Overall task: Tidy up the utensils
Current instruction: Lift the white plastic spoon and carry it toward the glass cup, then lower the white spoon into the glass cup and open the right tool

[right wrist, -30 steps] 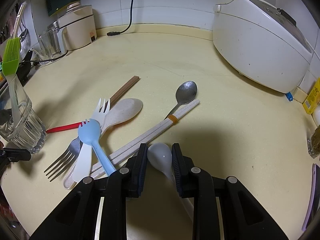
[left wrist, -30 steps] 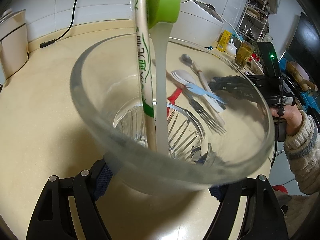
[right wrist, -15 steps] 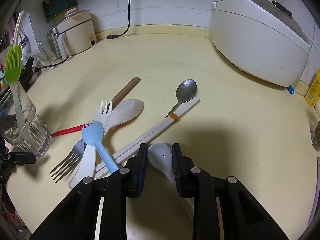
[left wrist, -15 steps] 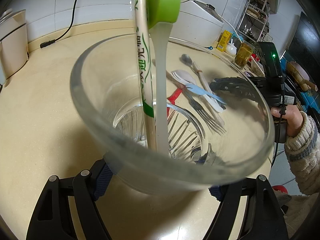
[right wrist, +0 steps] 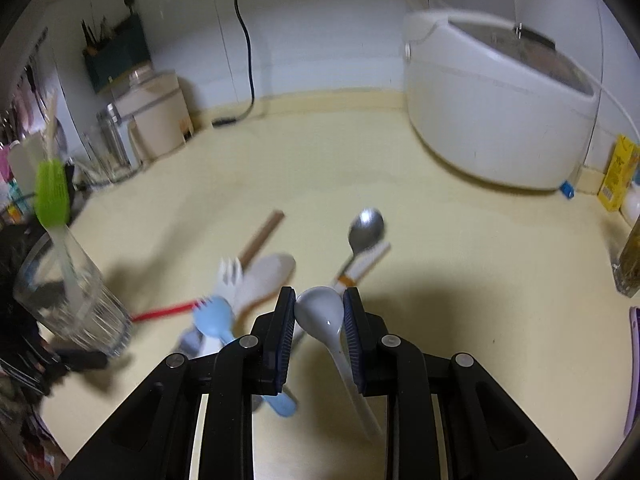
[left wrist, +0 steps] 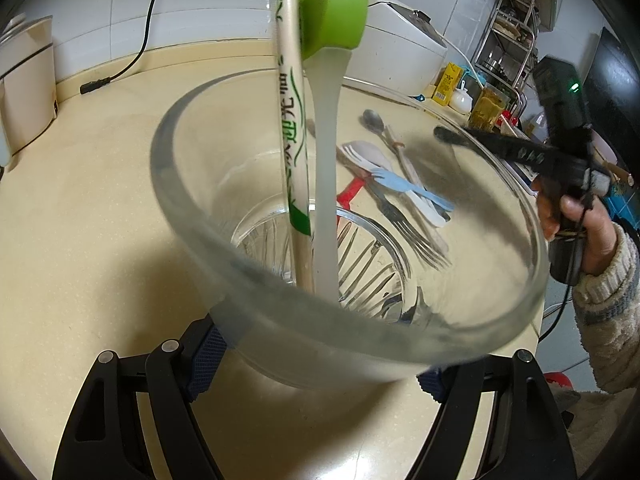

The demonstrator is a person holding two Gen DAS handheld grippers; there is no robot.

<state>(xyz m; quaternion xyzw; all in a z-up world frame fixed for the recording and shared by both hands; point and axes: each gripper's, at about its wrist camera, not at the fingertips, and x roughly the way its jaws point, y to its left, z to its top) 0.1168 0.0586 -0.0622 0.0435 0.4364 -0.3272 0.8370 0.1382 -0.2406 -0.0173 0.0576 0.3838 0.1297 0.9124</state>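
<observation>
The counter (right wrist: 460, 280) lies bare from the cooker (right wrist: 492, 120) to the pile of utensils (right wrist: 256, 280). My left gripper (left wrist: 320, 364) is clamped on the glass (left wrist: 360, 332) holding a brush (left wrist: 332, 32). My right gripper (right wrist: 319, 320) pinches the white spoon (right wrist: 322, 310) above the counter.

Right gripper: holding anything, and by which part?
Yes. The right gripper is shut on the white soup spoon, pads clamped on the sides of its bowl; the handle trails back below the fingers.
</observation>
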